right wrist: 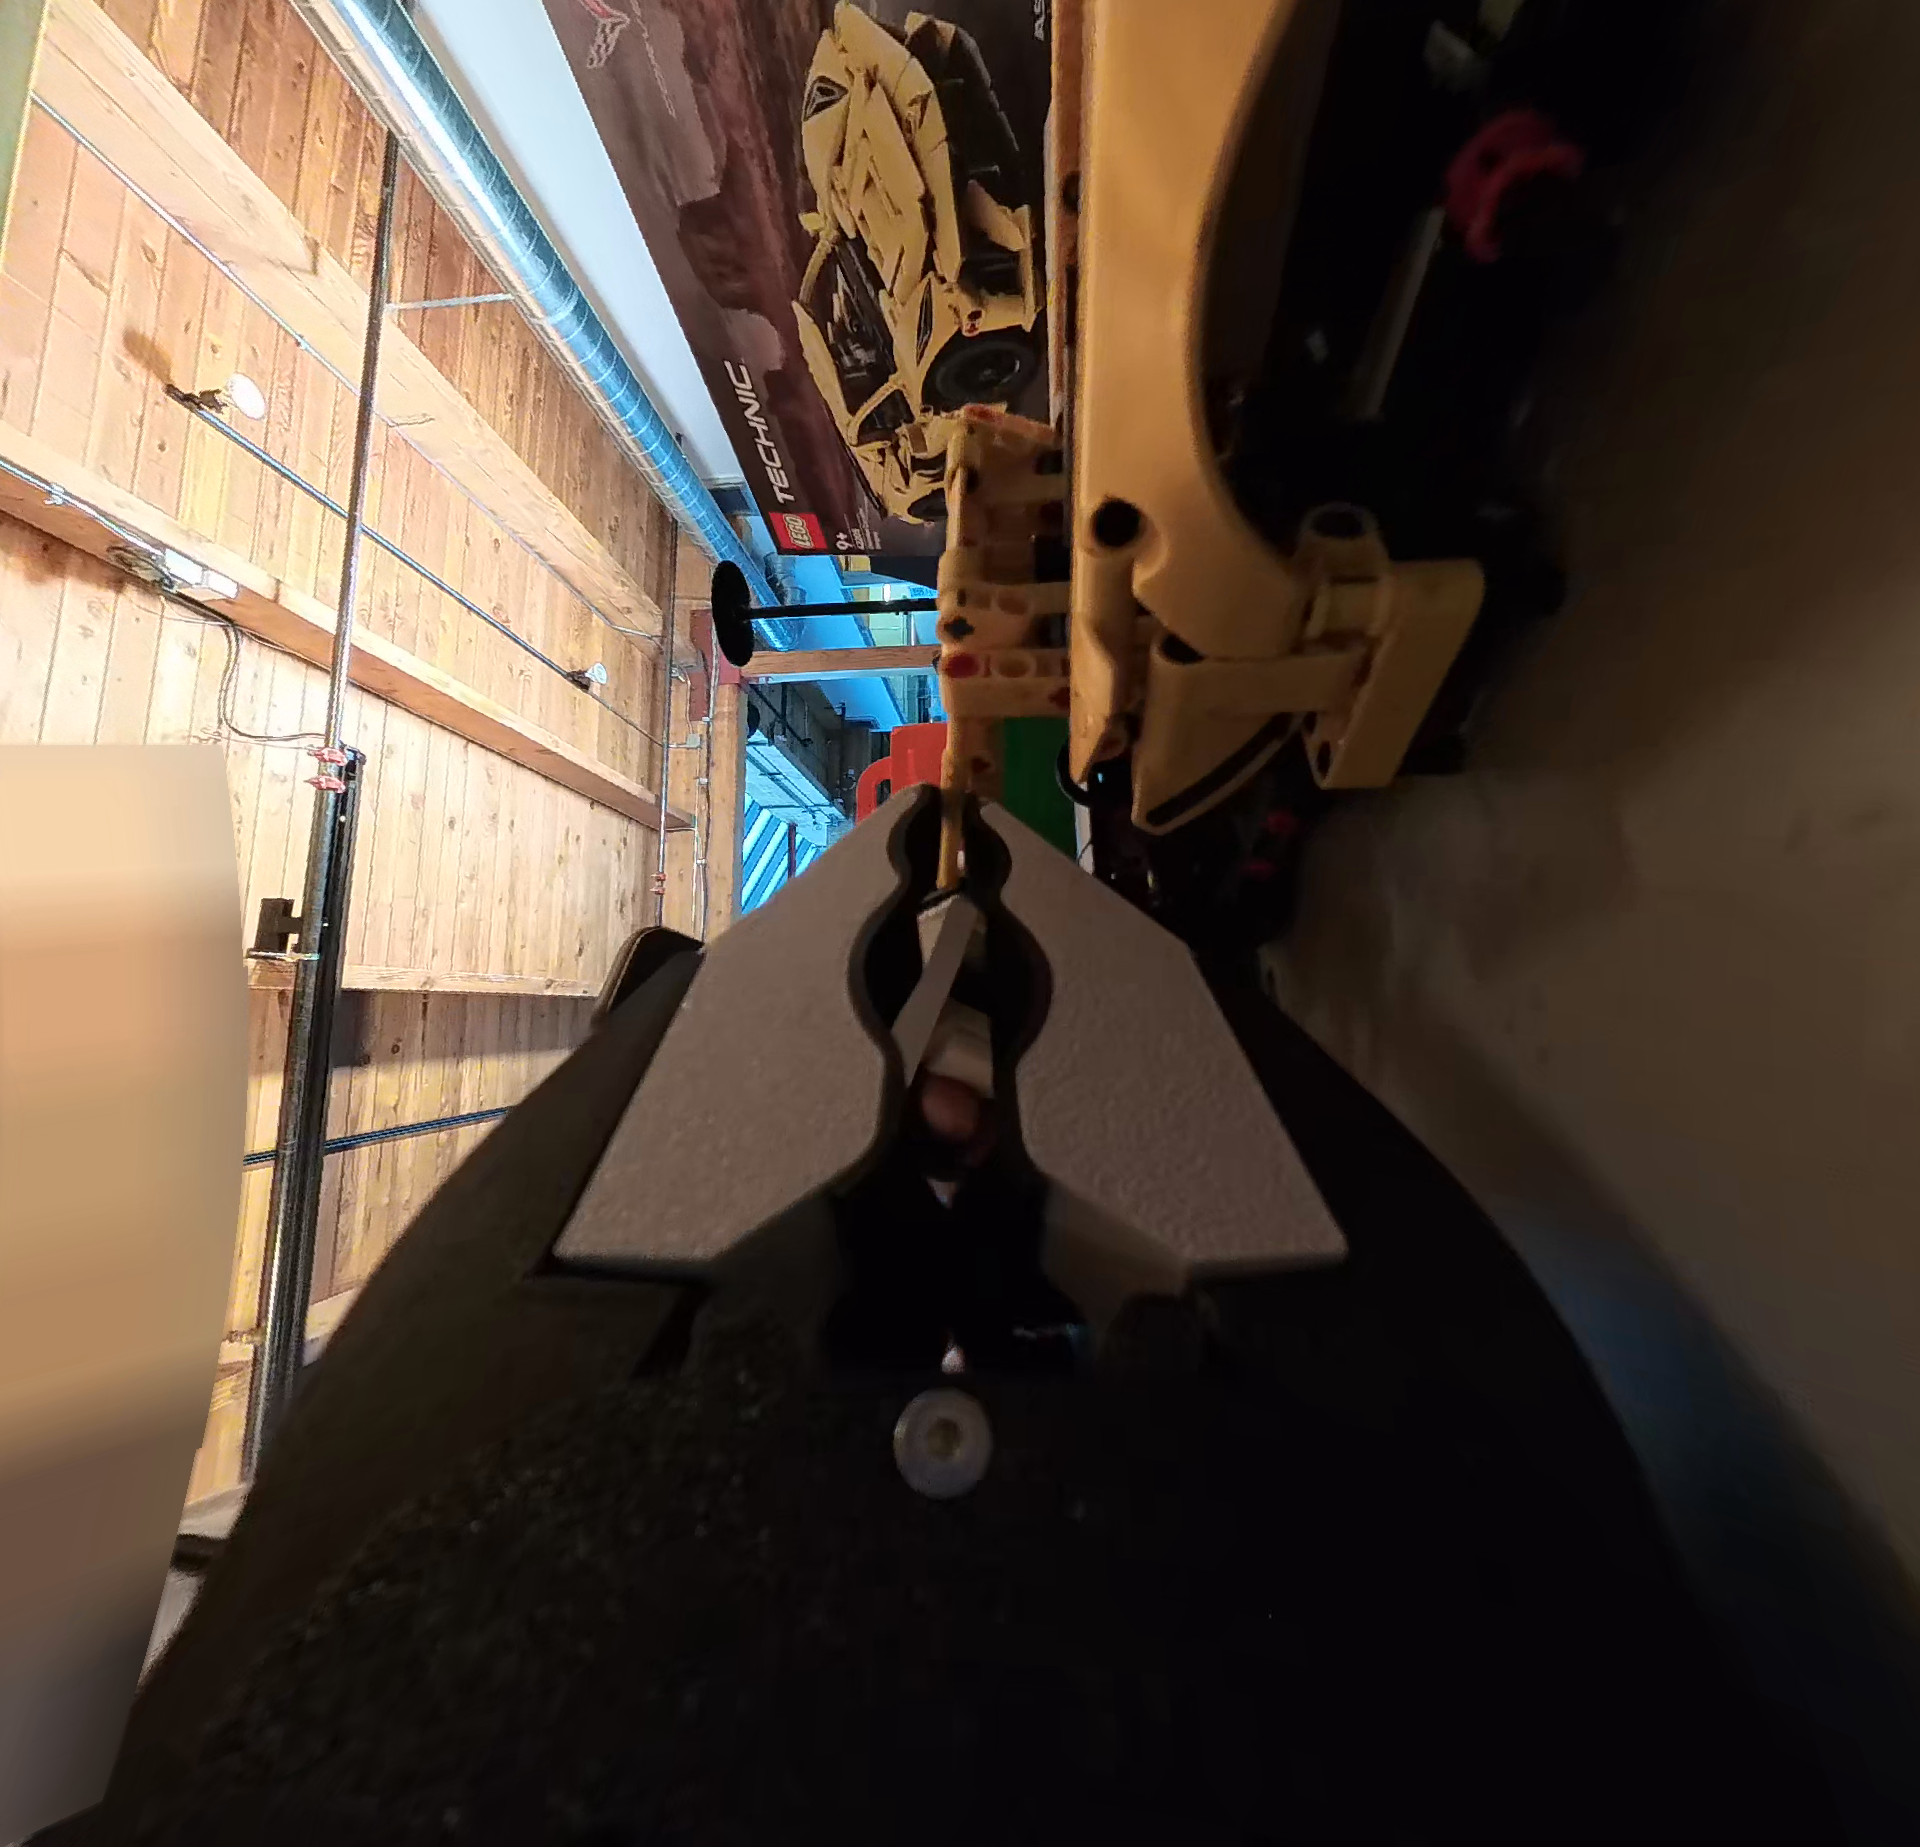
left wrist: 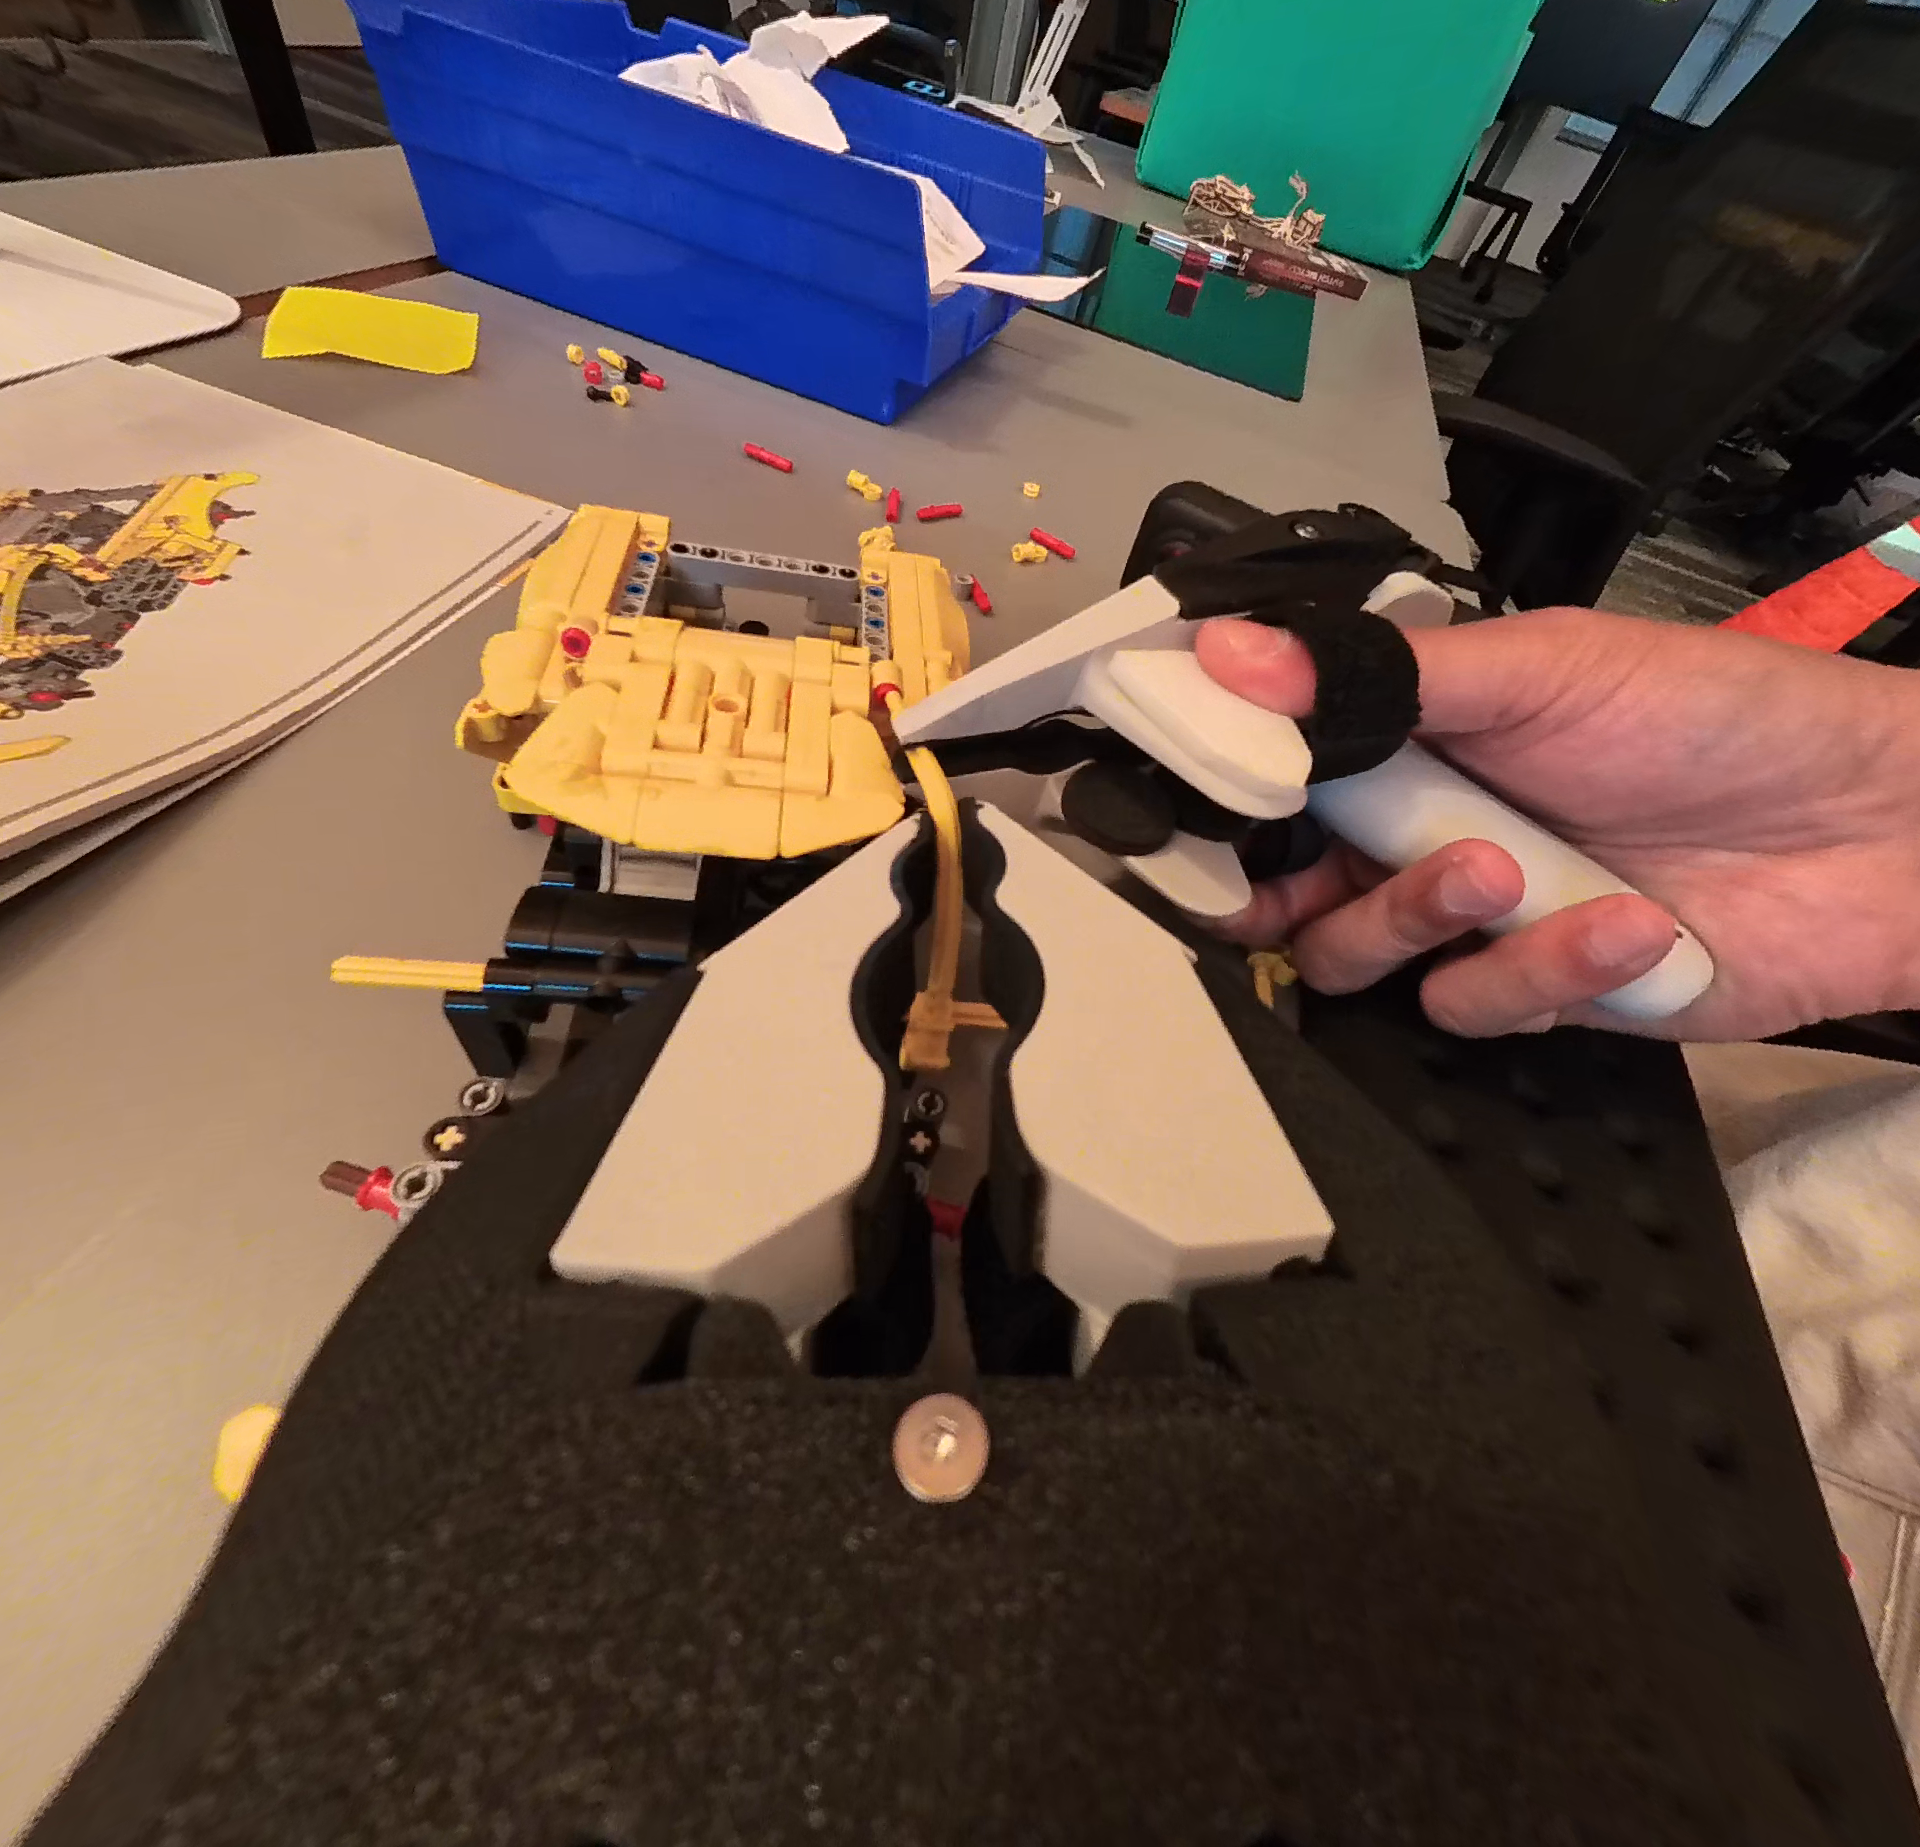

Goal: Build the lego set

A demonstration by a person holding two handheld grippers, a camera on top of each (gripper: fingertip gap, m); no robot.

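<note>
A part-built yellow Lego car (left wrist: 707,717) sits on the grey table (left wrist: 260,966), with black chassis parts (left wrist: 592,924) at its near end. My left gripper (left wrist: 951,826) is shut on a thin yellow flexible rod (left wrist: 943,893) that runs between its fingers and ends in a yellow connector (left wrist: 935,1028). My right gripper (left wrist: 902,739), held by a hand (left wrist: 1662,789), pinches the rod's far end at the car's right edge. In the right wrist view, turned sideways, the right gripper (right wrist: 954,829) is shut on the rod (right wrist: 951,847) beside the car (right wrist: 1195,550).
A blue bin (left wrist: 675,197) with crumpled paper stands behind the car. An instruction booklet (left wrist: 260,602) lies at the left. Loose red and yellow pins (left wrist: 935,509) are scattered behind the car. A green box (left wrist: 1330,83) stands at back right. The set's box (right wrist: 831,239) shows in the right wrist view. The grippers are tip to tip, or close to it.
</note>
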